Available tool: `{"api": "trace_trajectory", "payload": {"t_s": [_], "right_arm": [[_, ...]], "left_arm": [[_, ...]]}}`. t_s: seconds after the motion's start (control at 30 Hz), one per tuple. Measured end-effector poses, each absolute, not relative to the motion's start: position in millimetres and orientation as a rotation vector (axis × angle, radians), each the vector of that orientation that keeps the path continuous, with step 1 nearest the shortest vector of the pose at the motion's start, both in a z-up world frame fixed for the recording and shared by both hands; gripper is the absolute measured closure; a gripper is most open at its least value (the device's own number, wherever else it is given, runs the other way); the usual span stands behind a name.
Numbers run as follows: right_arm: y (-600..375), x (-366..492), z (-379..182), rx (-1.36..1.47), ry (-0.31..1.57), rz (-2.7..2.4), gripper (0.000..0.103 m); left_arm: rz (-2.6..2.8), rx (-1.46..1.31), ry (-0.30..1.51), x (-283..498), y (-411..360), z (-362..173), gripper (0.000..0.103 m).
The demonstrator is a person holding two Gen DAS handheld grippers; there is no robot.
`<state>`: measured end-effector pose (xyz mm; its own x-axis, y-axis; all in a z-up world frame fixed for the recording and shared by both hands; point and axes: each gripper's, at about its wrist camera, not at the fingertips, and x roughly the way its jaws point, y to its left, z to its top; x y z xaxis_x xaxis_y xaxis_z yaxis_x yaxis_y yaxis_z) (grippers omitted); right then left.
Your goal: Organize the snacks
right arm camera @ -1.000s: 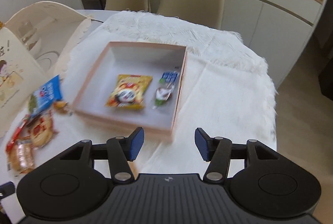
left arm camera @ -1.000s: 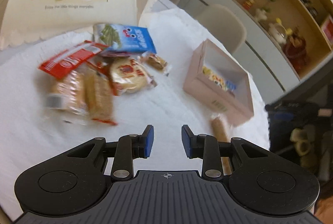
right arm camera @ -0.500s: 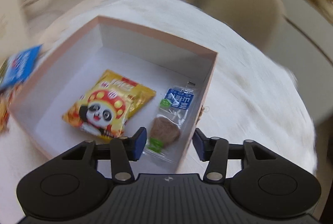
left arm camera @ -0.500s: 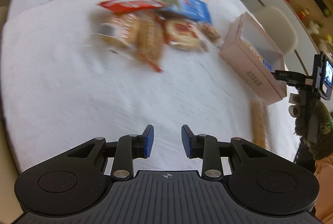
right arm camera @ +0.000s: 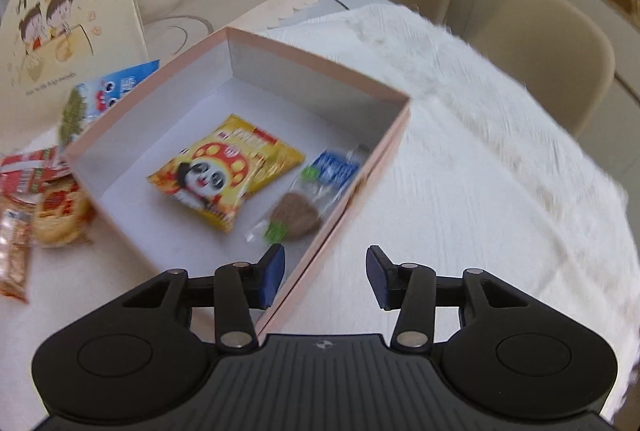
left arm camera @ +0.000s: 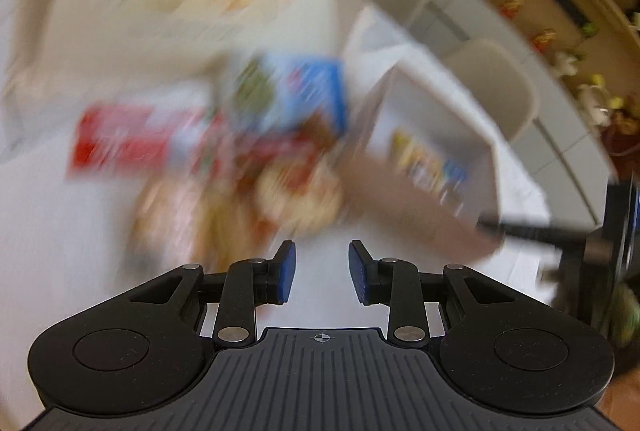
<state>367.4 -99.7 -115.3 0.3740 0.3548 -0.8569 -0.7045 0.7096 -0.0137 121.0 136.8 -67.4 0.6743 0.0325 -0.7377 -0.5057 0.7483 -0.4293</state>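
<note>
My right gripper (right arm camera: 326,277) hovers over the pink box (right arm camera: 394,135), partly open, empty.
Its near wall stands between my jaws; yellow packet (right arm camera: 224,177) inside. My left gripper (left arm camera: 322,271) is also parted, empty; loose snacks (left arm camera: 224,151) lie far left beside the paper carton (right arm camera: 64,27).

Pink box (right arm camera: 394,135) with white inside, on a white cloth (right arm camera: 500,167); yellow packet (right arm camera: 224,175) printed with a panda under a red spotted cap; clear wrapper (right arm camera: 316,191) with blue label and brown biscuit; far left, blue packet (right arm camera: 108,91); left, red wrappers (right arm camera: 28,171); beige chairs (right arm camera: 548,43)
</note>
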Motion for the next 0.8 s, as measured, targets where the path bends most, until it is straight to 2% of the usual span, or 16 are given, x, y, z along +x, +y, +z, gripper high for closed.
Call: {"api": "trace_trajectory", "payload": {"t_s": [0.17,0.33,0.43,0.5,0.6,0.67,0.73,0.8], "right_arm": [[-91.7,361.1,-115.9,-0.443,1.000,0.564,0.058],[-88.8,377.3,-116.7,-0.528,0.969,0.501,0.062],[-82.5,396.8,-121.3,-0.516,0.972,0.514,0.072],[-73.4,407.0,-125.3,-0.492,0.982,0.565,0.074],[-60.6,408.8,-130.2,-0.532,0.940,0.590,0.072],[-63.9,403.2,-126.6,-0.531,0.909,0.632,0.071],[-75.7,395.7,-118.2,-0.491,0.899,0.673,0.065],[-94.8,385.9,-107.8,-0.426,0.923,0.726,0.055]], "left_arm": [[0.272,-0.704,0.664,199.7,159.9,-65.3,0.070],[0.261,-0.708,0.772,240.3,149.7,-91.7,0.071],[0.192,-0.743,0.825,238.9,132.2,-105.1,0.068],[0.162,-0.733,0.841,233.2,122.9,-107.1,0.068],[0.128,-0.788,0.826,225.0,132.4,-104.5,0.069],[0.236,-0.696,0.795,224.4,148.5,-91.1,0.069],[0.365,-0.622,0.789,233.5,168.2,-86.4,0.069],[0.444,-0.594,0.777,252.1,192.8,-88.0,0.069]]}}
